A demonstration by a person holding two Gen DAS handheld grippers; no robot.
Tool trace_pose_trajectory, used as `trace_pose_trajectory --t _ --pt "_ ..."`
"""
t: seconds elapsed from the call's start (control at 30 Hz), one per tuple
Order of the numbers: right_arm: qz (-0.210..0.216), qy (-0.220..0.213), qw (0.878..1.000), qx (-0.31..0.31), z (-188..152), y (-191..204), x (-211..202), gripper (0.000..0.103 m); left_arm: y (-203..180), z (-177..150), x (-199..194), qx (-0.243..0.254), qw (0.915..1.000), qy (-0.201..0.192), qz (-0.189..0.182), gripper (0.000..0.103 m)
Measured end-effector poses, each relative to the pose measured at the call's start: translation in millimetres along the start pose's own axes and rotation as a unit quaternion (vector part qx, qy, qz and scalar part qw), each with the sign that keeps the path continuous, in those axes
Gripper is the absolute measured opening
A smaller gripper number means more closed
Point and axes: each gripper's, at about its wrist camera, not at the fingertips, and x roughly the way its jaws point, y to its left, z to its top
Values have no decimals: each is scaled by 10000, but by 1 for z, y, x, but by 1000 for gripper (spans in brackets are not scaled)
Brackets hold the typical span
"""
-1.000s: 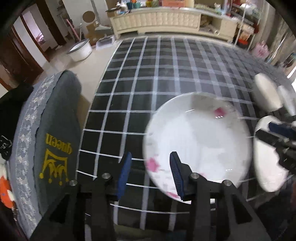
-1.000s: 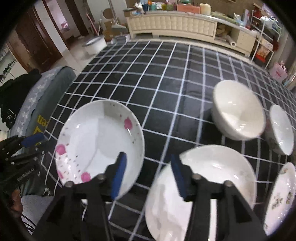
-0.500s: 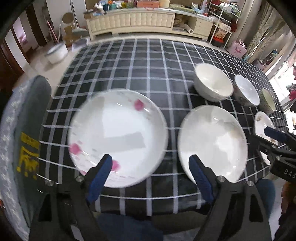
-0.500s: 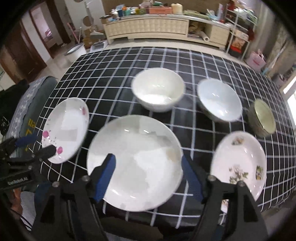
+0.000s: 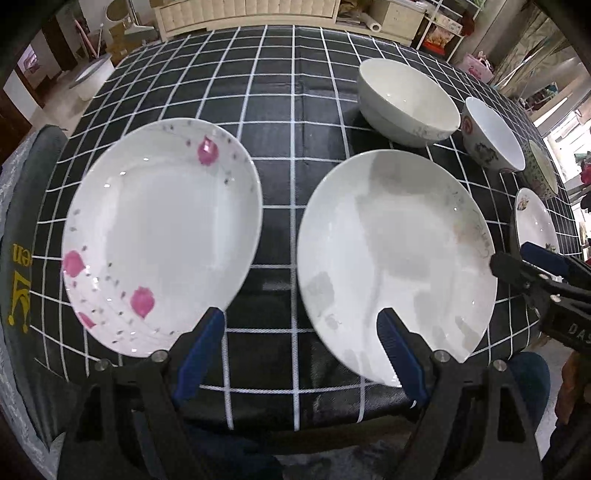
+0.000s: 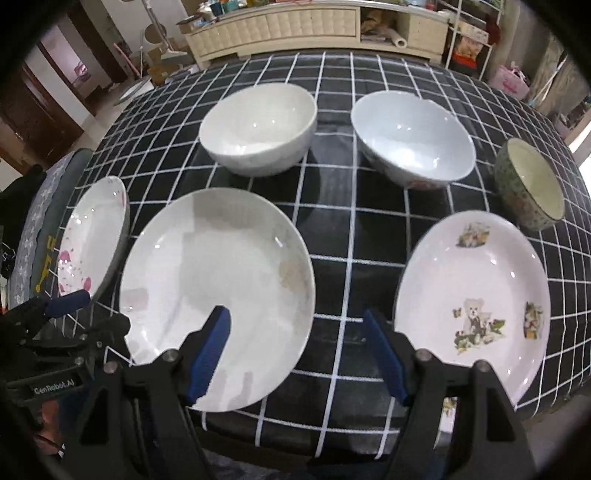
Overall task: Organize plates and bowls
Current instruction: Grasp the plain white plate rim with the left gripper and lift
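Three plates lie along the table's near edge: a pink-flowered plate (image 5: 162,236), a plain white plate (image 5: 395,258) and a bear-print plate (image 6: 472,291). Behind them stand a white bowl (image 6: 258,125), a pale bowl with a patterned outside (image 6: 413,140) and a green bowl (image 6: 532,188). My left gripper (image 5: 299,332) hangs open above the gap between the pink-flowered and plain plates, holding nothing. Also empty and open, my right gripper (image 6: 295,325) hovers over the gap between the plain plate (image 6: 218,288) and the bear-print plate.
A black cloth with a white grid (image 5: 295,110) covers the table, whose front edge runs just below the plates. A grey-covered chair (image 5: 22,258) stands at the left. A cream cabinet (image 6: 295,26) and shelves line the far wall.
Both grippers have opened wider and moved to the right along the table's front edge. The left one has gone from over the pink-flowered plate to the gap beside it.
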Motion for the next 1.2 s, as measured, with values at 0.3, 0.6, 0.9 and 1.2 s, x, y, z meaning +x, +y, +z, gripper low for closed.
trace_pose_trajectory --t 0.3,0.6,0.9,1.2 --pt "211 292 9993 -23 5 1 24 55 -14 10 19 165 9998 121 34 83" --pt "249 499 9984 14 4 -2 38 28 -18 13 38 130 9992 362 -141 28" --pt "168 359 9992 58 -1 -4 31 22 -35 3 33 435 9981 56 431 27" --pt "110 172 9997 127 -7 1 11 18 -28 0 10 531 9979 -171 318 26"
